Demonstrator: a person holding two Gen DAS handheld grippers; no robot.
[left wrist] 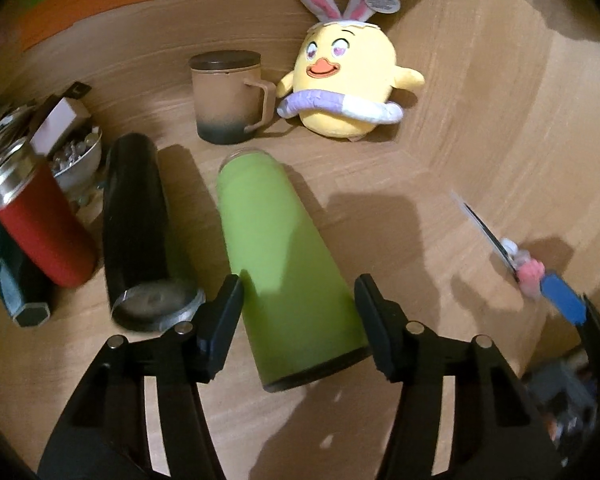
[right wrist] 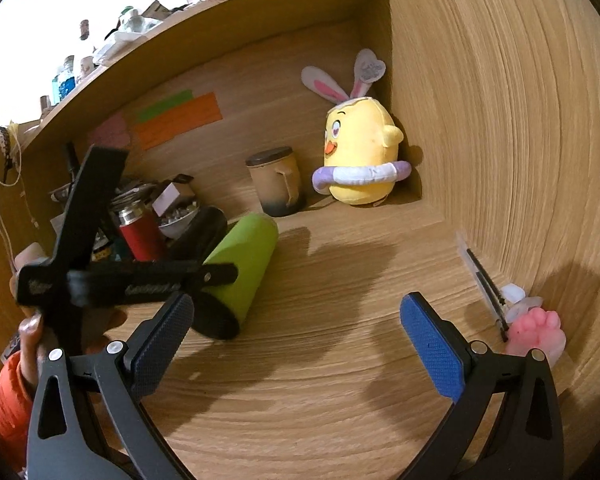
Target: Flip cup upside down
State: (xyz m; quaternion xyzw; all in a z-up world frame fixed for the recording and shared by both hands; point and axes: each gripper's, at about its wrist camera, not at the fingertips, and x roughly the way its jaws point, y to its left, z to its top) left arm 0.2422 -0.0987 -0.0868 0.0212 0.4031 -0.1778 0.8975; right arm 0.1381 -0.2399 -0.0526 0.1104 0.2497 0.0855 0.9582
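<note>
Left wrist view: green cup (left wrist: 288, 264) seen lying on its side, left gripper (left wrist: 298, 312) spread around it, unclamped. Right gripper (right wrist: 296, 344) apart, empty. Risk: rolling into black bottle (left wrist: 136, 220) alongside.

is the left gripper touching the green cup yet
Cannot tell. In the left wrist view the left gripper straddles the green cup with jaws open; a thin gap seems visible, but not plainly.

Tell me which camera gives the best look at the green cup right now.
The left wrist view: the green cup fills the centre, lying on its side between the open left gripper fingers. In the right wrist view the cup is smaller, off to the left, partly hidden by the left gripper.
</note>
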